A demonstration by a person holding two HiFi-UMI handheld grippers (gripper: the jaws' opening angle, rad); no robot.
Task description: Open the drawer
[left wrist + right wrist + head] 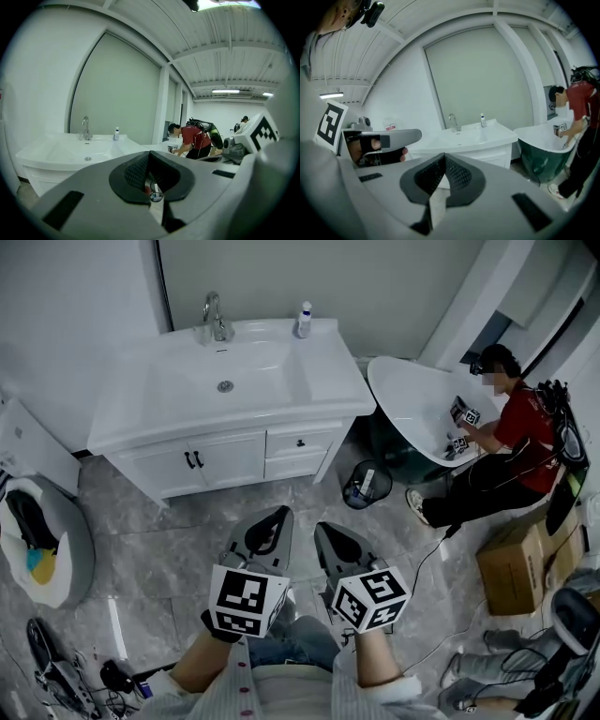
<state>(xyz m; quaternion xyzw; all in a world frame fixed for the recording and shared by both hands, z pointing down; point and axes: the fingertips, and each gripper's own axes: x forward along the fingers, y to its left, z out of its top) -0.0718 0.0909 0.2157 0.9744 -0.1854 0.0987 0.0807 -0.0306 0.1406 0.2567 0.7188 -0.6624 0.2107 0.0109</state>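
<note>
A white vanity stands against the back wall. At the right of its front is the upper drawer, closed, with a small black knob; a second closed drawer lies below it. Both grippers hang over the grey floor, well short of the cabinet and pointing toward it. My left gripper is shut with nothing between its jaws, and its pads meet at the tip. Beside it my right gripper is also shut and empty, pads together. The vanity shows ahead in the right gripper view.
Two cabinet doors with black handles sit left of the drawers. A black waste bin stands right of the vanity, beside a white bathtub where a person in red crouches. A cardboard box and cables lie at the right.
</note>
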